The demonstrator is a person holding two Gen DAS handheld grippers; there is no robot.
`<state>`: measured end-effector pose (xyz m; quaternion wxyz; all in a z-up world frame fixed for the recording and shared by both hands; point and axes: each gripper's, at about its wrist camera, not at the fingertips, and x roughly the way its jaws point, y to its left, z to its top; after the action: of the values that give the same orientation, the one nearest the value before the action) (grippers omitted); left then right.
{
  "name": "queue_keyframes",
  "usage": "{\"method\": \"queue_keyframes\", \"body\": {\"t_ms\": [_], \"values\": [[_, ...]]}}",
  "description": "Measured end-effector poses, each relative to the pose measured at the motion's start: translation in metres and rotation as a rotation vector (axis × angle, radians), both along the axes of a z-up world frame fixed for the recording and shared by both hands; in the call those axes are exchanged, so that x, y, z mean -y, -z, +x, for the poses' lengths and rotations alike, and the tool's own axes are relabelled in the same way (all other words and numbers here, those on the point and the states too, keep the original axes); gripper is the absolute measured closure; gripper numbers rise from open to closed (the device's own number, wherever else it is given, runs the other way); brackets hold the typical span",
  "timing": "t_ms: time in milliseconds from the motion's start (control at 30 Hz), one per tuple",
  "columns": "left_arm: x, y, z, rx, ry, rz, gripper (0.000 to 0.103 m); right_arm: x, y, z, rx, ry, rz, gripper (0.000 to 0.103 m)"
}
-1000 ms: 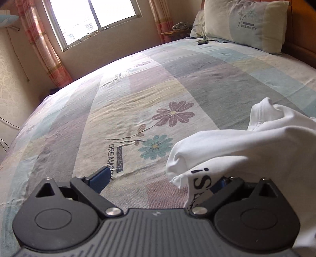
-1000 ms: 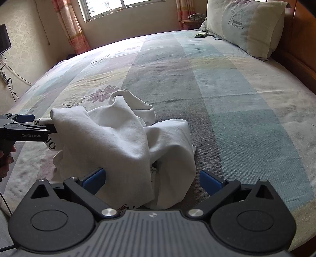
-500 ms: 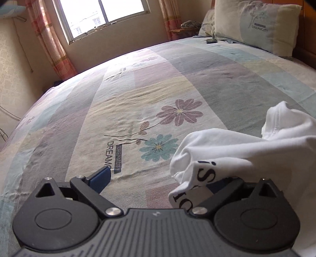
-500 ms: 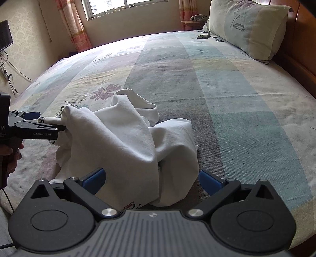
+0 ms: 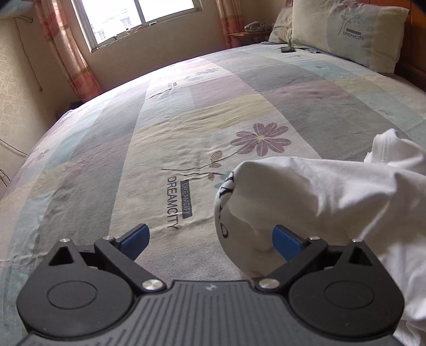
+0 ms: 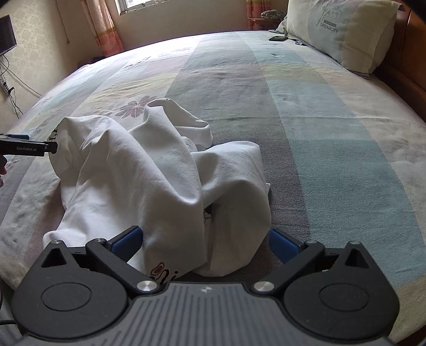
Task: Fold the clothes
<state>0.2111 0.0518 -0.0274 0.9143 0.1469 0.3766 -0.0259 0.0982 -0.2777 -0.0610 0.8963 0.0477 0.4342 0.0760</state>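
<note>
White T-shirt (image 6: 159,181) sits crumpled in a heap on the bed (image 6: 332,138), near the foot-side edge closest to both cameras, w/ dark lettering showing on a rolled edge in the left wrist view (image 5: 226,202) and a bit of reddish-brown print at the hem nearest the right claw (image 6: 203,242). Fabric is thin, soft, bunched into tall ridges; a ribbed opening, prob. neck or sleeve, pokes up at the back; nothing is laid flat yet, so folding proper hasn't begun, I'd say. Left claw (image 5: 211,237) is wide open, holding nothing; a rolled lump of shirt lies between its blue pads, against the right-hand pad (image 5: 286,241), so it looks placed to pinch that edge. Right wrist view shows the same left claw from the side at the shirt's far-left end (image 6: 40,147), tip against the cloth. Right claw is also spread wide, nothing gripped; shirt's near hem bulges in between the fingers, close to the left pad (image 6: 127,241), right pad clear of cloth. Prob. reason for this setup: one claw at each end of the heap so the shirt can be lifted and spread out. Bedsheet is pastel patchwork w/ flower prints and "DREAMCITY" text (image 5: 177,202); pillow (image 6: 343,32) at the headboard, window (image 5: 138,18) and curtains (image 5: 66,48) beyond, well apart from the shirt.
</note>
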Motion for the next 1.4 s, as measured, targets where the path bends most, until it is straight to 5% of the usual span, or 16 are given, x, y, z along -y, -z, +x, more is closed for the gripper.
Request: {"method": "queue_keyframes", "body": {"t_ms": [233,367,567,767,967,1200,1400], "values": [[0.044,0.012,-0.022,0.046,0.244,0.18,0.004,-0.009,0.031,-0.002,-0.031,-0.026,-0.019,0.0],[0.062,0.029,-0.022,0.05,0.343,0.266,0.004,-0.015,0.041,-0.011,0.035,-0.059,-0.082,0.0],[0.085,0.052,-0.032,0.108,0.46,0.483,0.004,-0.012,0.037,-0.01,0.019,-0.056,-0.085,0.0],[0.103,0.061,-0.028,0.198,0.491,0.548,0.004,-0.003,0.024,-0.019,0.023,-0.019,-0.058,0.0],[0.092,0.055,-0.036,0.275,0.422,0.574,0.003,0.012,0.013,-0.03,0.059,0.023,-0.036,0.0],[0.105,0.064,-0.01,0.234,0.445,0.548,0.003,0.016,0.007,-0.031,0.078,0.042,-0.011,0.0],[0.047,0.002,-0.009,0.328,0.195,0.276,0.003,0.015,0.002,-0.037,0.091,0.011,-0.03,0.0]]}}
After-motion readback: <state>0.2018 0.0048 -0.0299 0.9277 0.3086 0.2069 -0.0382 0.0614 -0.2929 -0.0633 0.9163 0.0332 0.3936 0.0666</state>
